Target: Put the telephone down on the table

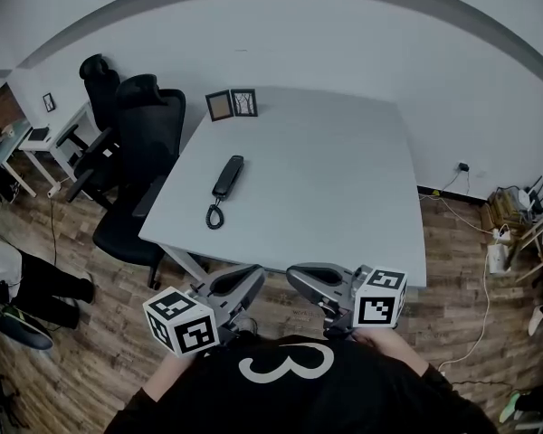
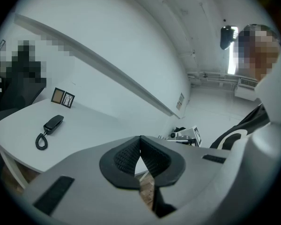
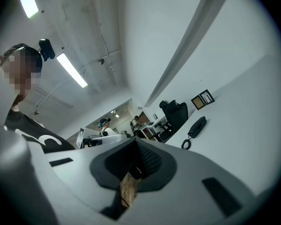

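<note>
While telephone (image 1: 227, 177) lies on table (image 1: 344, 179), left gripper (image 1: 252, 277) and right gripper (image 1: 299, 277) clenched empty, well apart from it.

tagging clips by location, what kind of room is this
Most likely an office: a grey table with a black telephone lying on it, and black swivel chairs beside it.

This is an office: black swivel chairs (image 1: 136, 165) stand beside a pale grey bench (image 1: 326, 179) carrying a corded telephone (image 1: 227, 176) and two picture frames (image 1: 232, 104), with a white desk (image 1: 50, 143) beyond, wood-look floor (image 1: 471, 287) and wall cables (image 1: 452, 208).
</note>
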